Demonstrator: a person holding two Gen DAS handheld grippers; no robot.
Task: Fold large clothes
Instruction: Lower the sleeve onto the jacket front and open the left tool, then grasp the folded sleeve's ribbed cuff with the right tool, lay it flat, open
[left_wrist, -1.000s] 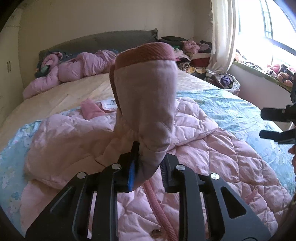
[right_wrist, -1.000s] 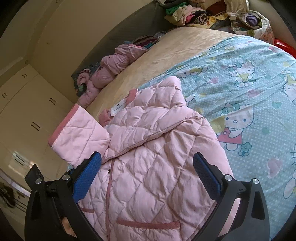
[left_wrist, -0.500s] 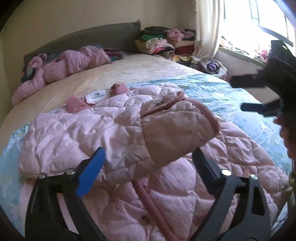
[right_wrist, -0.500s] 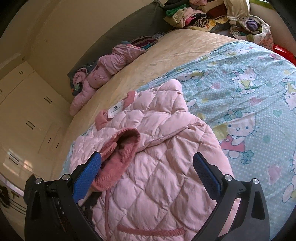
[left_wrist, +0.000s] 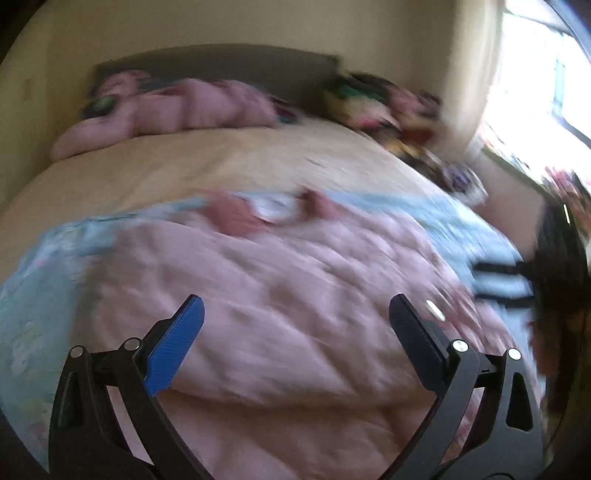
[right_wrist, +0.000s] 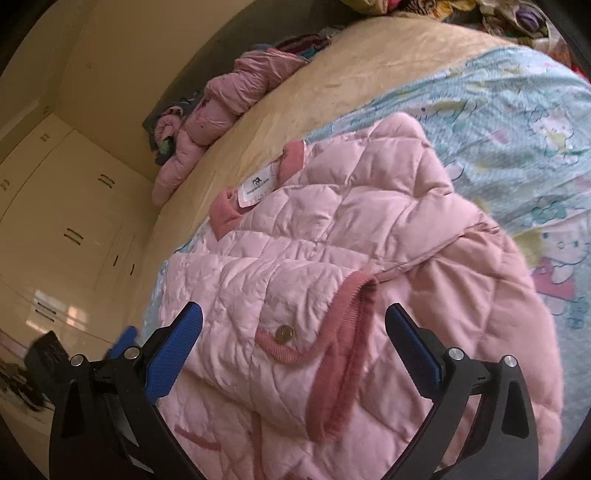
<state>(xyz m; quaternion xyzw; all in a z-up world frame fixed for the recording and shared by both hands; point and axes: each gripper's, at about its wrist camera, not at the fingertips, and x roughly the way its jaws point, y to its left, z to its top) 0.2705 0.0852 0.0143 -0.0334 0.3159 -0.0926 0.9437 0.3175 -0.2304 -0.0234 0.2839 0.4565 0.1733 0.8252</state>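
Note:
A pink quilted jacket (right_wrist: 332, 240) lies spread on the bed, collar and white label (right_wrist: 258, 184) toward the headboard. One sleeve is folded across its front, its darker ribbed cuff (right_wrist: 343, 332) lying by a brass snap (right_wrist: 285, 334). My right gripper (right_wrist: 293, 325) hovers open just above that cuff, nothing between its fingers. The left wrist view is motion-blurred; there the jacket (left_wrist: 295, 314) fills the lower half and my left gripper (left_wrist: 295, 314) stands wide open over it, holding nothing. The other gripper (left_wrist: 517, 280) shows at the right edge.
The jacket rests on a light blue cartoon-print sheet (right_wrist: 498, 122) over a beige mattress (right_wrist: 314, 92). A second pink coat (right_wrist: 221, 118) is bunched by the dark headboard. Piled clothes (left_wrist: 388, 107) sit at the far corner near a bright window (left_wrist: 546, 74). Cream wardrobe doors (right_wrist: 74, 229) stand beside the bed.
The left gripper let go of the raised sleeve, opened wide and pulled back. The sleeve now lies folded across the jacket's front. The right gripper shifted over the cuff.

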